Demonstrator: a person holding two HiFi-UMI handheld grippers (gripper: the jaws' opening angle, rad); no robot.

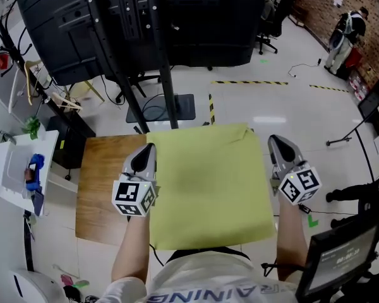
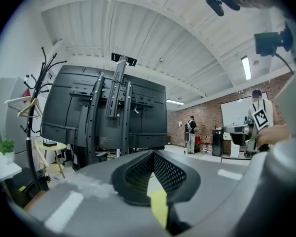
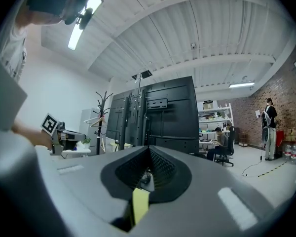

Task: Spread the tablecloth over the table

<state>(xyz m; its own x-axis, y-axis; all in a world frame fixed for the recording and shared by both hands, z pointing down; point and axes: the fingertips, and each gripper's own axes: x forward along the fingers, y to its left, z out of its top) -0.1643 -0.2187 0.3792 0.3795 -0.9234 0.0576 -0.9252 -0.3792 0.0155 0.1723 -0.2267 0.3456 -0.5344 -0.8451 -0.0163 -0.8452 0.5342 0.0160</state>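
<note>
A yellow-green tablecloth (image 1: 208, 188) hangs stretched between my two grippers above a wooden table (image 1: 101, 188). My left gripper (image 1: 148, 149) is shut on the cloth's left edge; a strip of the yellow-green tablecloth (image 2: 159, 207) shows pinched between its jaws in the left gripper view. My right gripper (image 1: 273, 141) is shut on the cloth's right edge, and a strip of the tablecloth (image 3: 139, 205) shows there too. Both grippers point level, away from the person. The cloth covers most of the table; only the table's left part shows.
A large black screen on a stand (image 1: 139, 24) rises right behind the table. A white side table (image 1: 19, 169) with small items stands at the left, a coat rack (image 1: 31, 74) behind it. A monitor (image 1: 341, 257) sits at lower right. A person (image 1: 347, 33) stands far off.
</note>
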